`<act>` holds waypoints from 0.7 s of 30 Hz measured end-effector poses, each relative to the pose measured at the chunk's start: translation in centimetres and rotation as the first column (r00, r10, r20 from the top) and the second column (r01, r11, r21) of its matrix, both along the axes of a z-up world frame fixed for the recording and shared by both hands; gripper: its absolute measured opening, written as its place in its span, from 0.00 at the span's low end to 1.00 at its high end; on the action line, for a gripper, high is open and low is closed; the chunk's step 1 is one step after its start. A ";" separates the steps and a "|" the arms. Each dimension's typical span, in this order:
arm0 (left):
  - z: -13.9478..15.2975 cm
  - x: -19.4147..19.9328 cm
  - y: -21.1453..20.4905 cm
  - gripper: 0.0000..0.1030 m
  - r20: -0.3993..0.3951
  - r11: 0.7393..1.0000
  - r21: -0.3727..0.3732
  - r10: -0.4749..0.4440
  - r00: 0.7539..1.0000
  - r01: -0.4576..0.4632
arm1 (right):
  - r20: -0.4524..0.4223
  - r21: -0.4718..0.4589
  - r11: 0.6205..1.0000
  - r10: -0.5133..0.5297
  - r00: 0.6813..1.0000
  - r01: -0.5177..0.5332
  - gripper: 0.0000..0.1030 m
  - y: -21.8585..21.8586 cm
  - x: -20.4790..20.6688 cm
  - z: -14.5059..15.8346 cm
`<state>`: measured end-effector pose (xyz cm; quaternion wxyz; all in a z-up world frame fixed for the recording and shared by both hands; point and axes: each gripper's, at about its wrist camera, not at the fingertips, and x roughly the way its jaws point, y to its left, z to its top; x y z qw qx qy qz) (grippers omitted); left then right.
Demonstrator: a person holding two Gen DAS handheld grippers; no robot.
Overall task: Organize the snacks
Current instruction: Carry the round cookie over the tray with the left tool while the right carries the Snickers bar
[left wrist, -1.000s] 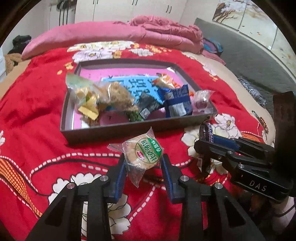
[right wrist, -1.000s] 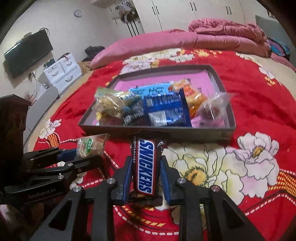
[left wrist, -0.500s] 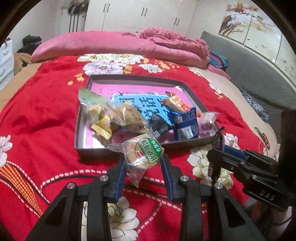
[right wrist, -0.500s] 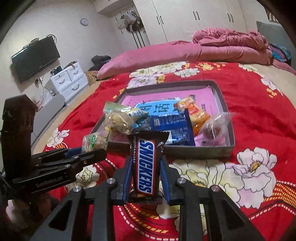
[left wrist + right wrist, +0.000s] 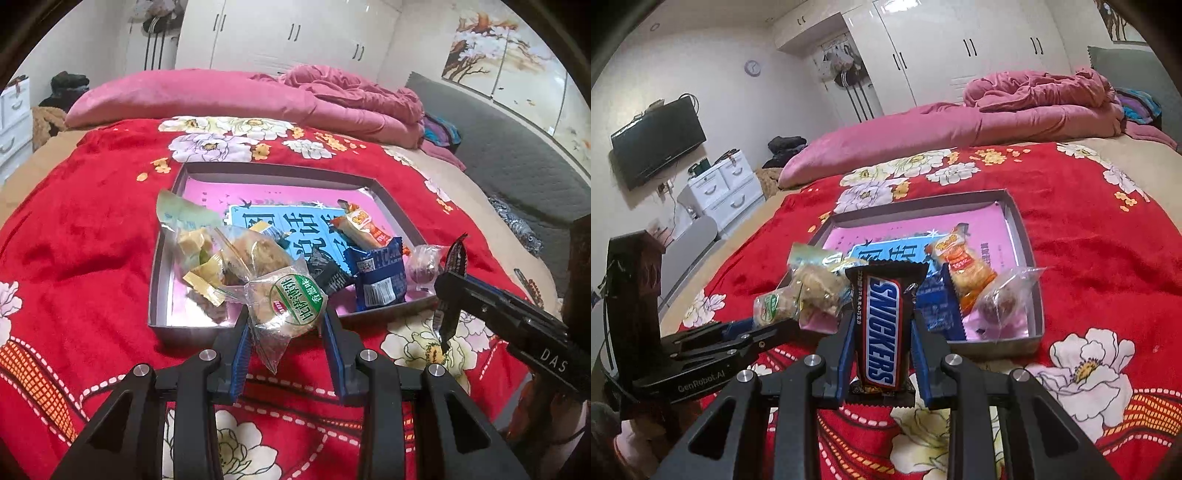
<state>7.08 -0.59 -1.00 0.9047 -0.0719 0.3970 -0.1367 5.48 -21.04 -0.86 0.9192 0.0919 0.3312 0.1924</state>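
My left gripper [image 5: 288, 328] is shut on a clear-wrapped round pastry with a green label [image 5: 290, 306], held above the red blanket just before the near edge of a grey tray [image 5: 192, 328]. My right gripper [image 5: 882, 332] is shut on a Snickers bar [image 5: 882, 325], held upright in front of the tray [image 5: 997, 347]. The tray holds several snacks: a blue packet [image 5: 376, 277], an orange packet [image 5: 364, 227], a clear bag of biscuits [image 5: 236, 254] and a round wrapped sweet [image 5: 423, 264]. Each gripper shows in the other's view: the right one [image 5: 448, 302], the left one [image 5: 764, 325].
The tray lies on a bed with a red floral blanket [image 5: 81, 236]. A pink pillow [image 5: 192, 99] and bunched pink quilt [image 5: 1052, 99] lie at the far end. White drawers [image 5: 720, 192] and a wall TV [image 5: 657, 144] stand left; wardrobes behind.
Both grippers have risen and drawn back a little from the tray, each still holding its snack. The tray sits lower and farther in both views.
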 end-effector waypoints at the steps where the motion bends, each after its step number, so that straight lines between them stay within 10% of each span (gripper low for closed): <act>1: 0.0 0.1 -0.1 0.36 0.000 1.000 0.001 0.000 1.000 0.000 | 0.004 0.000 1.000 -0.004 1.000 0.004 0.28 -0.1 0.1 0.0; 21: -0.6 2.4 -0.6 0.36 0.001 1.000 0.030 -0.001 1.000 0.001 | 0.024 0.047 0.996 -0.078 0.997 0.077 0.28 -1.8 2.4 0.2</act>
